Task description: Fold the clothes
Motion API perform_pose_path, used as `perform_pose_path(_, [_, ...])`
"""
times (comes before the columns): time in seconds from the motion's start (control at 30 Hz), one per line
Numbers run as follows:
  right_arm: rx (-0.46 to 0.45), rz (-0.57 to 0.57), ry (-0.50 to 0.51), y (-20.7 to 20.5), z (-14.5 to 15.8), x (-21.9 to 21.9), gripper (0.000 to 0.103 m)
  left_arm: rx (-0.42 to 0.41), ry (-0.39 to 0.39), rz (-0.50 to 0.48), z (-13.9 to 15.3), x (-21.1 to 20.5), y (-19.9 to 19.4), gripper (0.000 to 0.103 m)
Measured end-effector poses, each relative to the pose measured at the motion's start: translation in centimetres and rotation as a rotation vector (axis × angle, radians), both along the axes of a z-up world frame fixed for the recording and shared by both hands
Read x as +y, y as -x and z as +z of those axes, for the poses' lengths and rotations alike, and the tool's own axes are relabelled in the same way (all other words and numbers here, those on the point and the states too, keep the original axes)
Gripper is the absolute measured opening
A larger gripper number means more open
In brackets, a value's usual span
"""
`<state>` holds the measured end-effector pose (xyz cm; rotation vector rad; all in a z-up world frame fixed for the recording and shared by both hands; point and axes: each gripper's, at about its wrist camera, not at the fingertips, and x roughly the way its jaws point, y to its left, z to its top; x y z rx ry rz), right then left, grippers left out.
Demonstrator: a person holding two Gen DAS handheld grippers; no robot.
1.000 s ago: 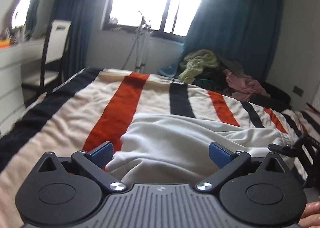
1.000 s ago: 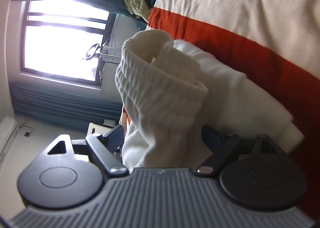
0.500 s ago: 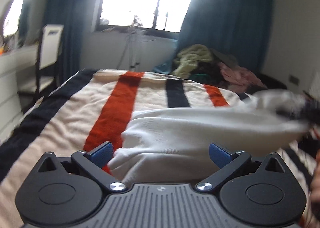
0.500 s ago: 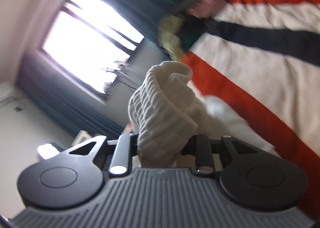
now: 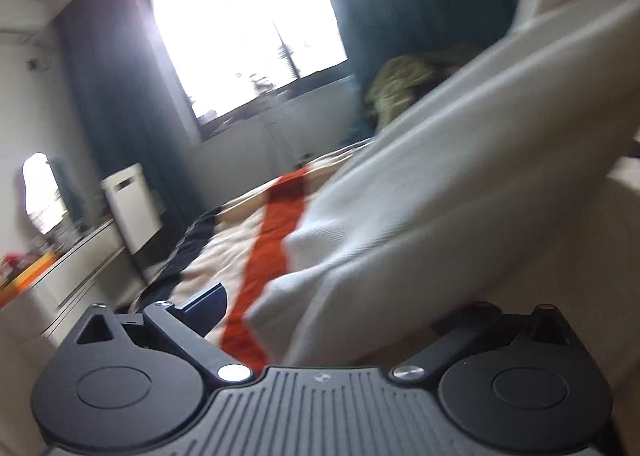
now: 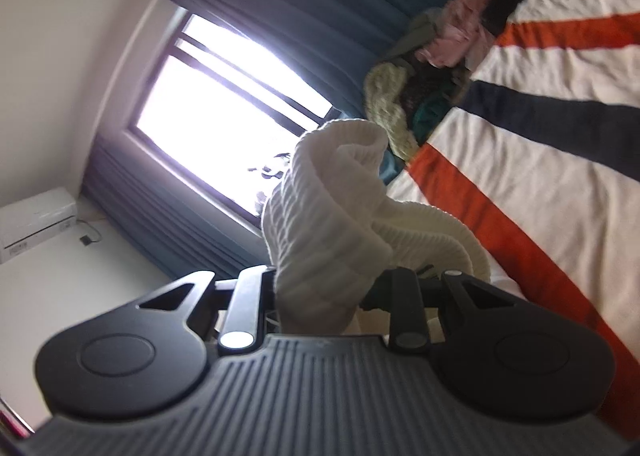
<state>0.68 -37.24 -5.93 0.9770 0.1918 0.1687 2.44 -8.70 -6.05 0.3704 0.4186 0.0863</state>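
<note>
A white knitted sweater [image 5: 440, 192] stretches from the lower middle up to the upper right of the left wrist view, lifted off the striped bedspread [image 5: 224, 252]. My left gripper [image 5: 320, 316] is open; its jaws stand wide apart with sweater cloth lying between them, and its right finger is hidden under the cloth. My right gripper [image 6: 324, 292] is shut on the sweater's ribbed cuff [image 6: 320, 208], holding it up above the bedspread [image 6: 552, 160].
A pile of other clothes [image 6: 424, 68] lies at the far end of the bed by the blue curtains. A white dresser [image 5: 72, 268] and a chair [image 5: 132, 204] stand to the left of the bed. A window [image 5: 240, 28] glares behind.
My right gripper has closed on the ribbed cuff and lifted it up and away. The sweater has been pulled up toward the right. My left gripper has tilted and stayed open.
</note>
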Motion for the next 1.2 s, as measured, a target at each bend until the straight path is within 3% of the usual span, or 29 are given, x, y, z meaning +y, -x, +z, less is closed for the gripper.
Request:
perform_pose_path(0.07, [0.040, -0.008, 0.017, -0.3, -0.4, 0.1, 0.029, -0.011, 0.107, 0.058, 0.4, 1.8, -0.3, 0.103])
perform_pose_path(0.2, [0.161, -0.040, 0.027, -1.3, -1.7, 0.3, 0.029, -0.027, 0.215, 0.133, 1.3, 3.6, 0.3, 0.103])
perform_pose_path(0.37, [0.315, -0.084, 0.123, -1.7, -3.1, 0.9, 0.029, 0.002, 0.254, 0.173, 1.8, 4.4, 1.7, 0.103])
perform_pose_path(0.43, [0.319, -0.122, 0.209, -1.3, -2.4, 1.6, 0.029, -0.001, 0.248, 0.172, 2.3, 4.9, 1.8, 0.103])
perform_pose_path(0.5, [0.245, -0.138, 0.289, -0.7, -1.1, 2.3, 0.029, -0.008, 0.256, 0.177, 2.7, 5.4, 1.9, 0.103])
perform_pose_path(0.6, [0.127, -0.152, 0.335, -0.3, 0.3, 2.8, 0.029, 0.007, 0.307, 0.180, 2.8, 6.2, 1.7, 0.103])
perform_pose_path(0.67, [0.111, -0.155, 0.341, -0.5, 0.3, 2.9, 0.029, 0.028, 0.316, 0.181, 2.7, 6.4, 1.4, 0.103])
perform_pose_path(0.73, [0.170, -0.164, 0.333, -0.9, -0.4, 2.6, 0.029, 0.064, 0.314, 0.174, 2.3, 6.2, 1.1, 0.103])
perform_pose_path(0.83, [0.378, -0.173, 0.271, -1.8, -3.2, 1.5, 0.032, 0.121, 0.314, 0.168, 1.5, 6.2, 0.4, 0.103])
perform_pose_path(0.87, [0.447, -0.172, 0.230, -1.9, -4.5, 1.1, 0.037, 0.138, 0.317, 0.167, 1.3, 6.3, 0.2, 0.103])
perform_pose_path(0.93, [0.570, -0.174, 0.126, -2.0, -7.0, 0.1, 0.058, 0.171, 0.317, 0.176, 0.9, 6.4, -0.2, 0.103])
perform_pose_path(0.97, [0.596, -0.181, 0.072, -1.8, -7.7, -0.4, 0.078, 0.185, 0.325, 0.180, 0.7, 6.6, -0.3, 0.103])
perform_pose_path(1.0, [0.621, -0.187, 0.018, -1.7, -8.5, -0.8, 0.089, 0.197, 0.335, 0.184, 0.6, 6.8, -0.4, 0.103])
perform_pose_path(1.07, [0.637, -0.180, -0.061, -1.4, -9.5, -1.3, 0.088, 0.218, 0.358, 0.191, 0.3, 7.2, -0.6, 0.103])
perform_pose_path(1.13, [0.639, -0.172, -0.054, -1.6, -9.8, -1.1, 0.089, 0.227, 0.383, 0.199, 0.2, 7.6, -0.7, 0.103])
perform_pose_path(1.2, [0.640, -0.165, -0.053, -1.9, -10.2, -0.9, 0.096, 0.239, 0.408, 0.208, 0.1, 8.0, -0.8, 0.103])
